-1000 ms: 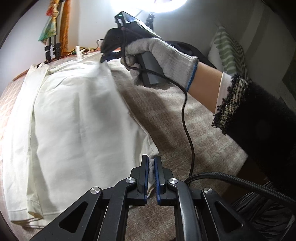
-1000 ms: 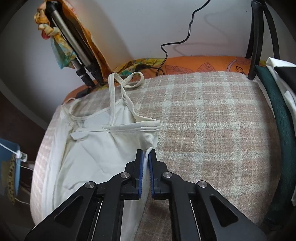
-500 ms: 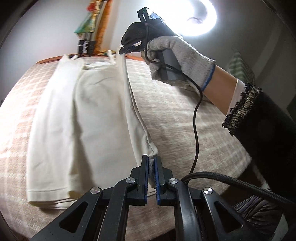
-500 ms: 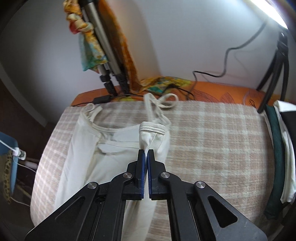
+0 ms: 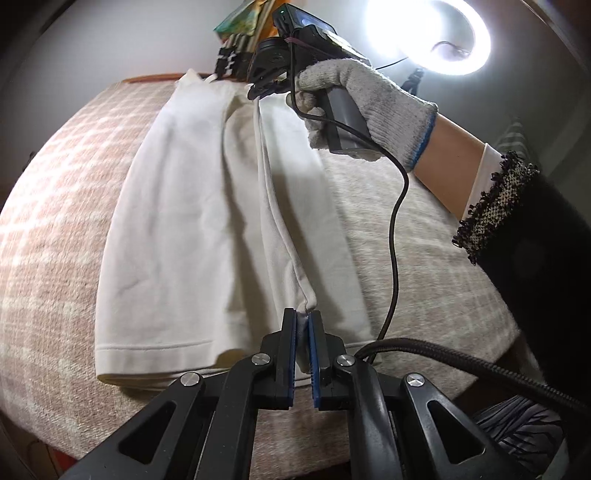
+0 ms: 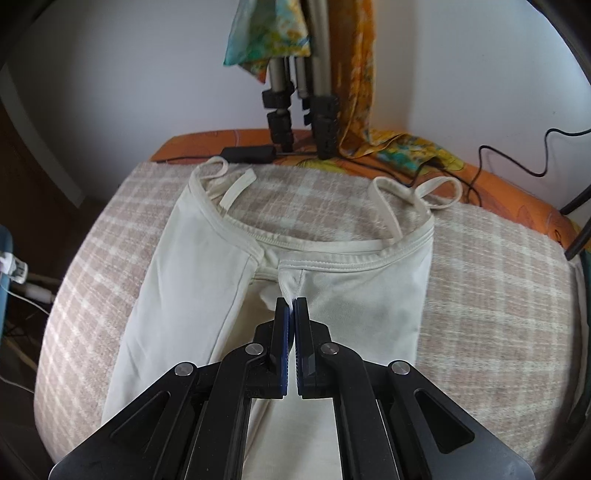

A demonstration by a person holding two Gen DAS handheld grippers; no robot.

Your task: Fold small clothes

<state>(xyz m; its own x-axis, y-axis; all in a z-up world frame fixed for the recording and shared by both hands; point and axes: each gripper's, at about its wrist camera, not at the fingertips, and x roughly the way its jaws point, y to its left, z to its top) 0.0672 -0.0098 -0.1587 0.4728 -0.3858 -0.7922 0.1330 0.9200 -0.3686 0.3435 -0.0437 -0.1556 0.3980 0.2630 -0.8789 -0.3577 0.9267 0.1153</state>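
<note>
A cream strappy top (image 5: 177, 221) lies lengthwise on the plaid table cover (image 5: 55, 192). My left gripper (image 5: 302, 320) is shut on its bottom hem corner, lifted off the table. My right gripper (image 6: 291, 308) is shut on the top's neckline corner (image 6: 291, 273) and holds it over the middle of the top; it also shows in the left wrist view (image 5: 264, 90). The right side edge is stretched taut between both grippers, partly folded over the body. The top's two shoulder straps (image 6: 413, 192) lie at the far end.
Tripod legs (image 6: 295, 110) with colourful scarves stand at the table's far edge, with a black adapter (image 6: 247, 153) and cables. A ring light (image 5: 428, 35) glares at the upper right. Dark folded clothes (image 6: 585, 280) lie at the right edge.
Both grippers have carried the top's right side edge up and leftward over the body. The right gripper now hangs over the middle of the neckline.
</note>
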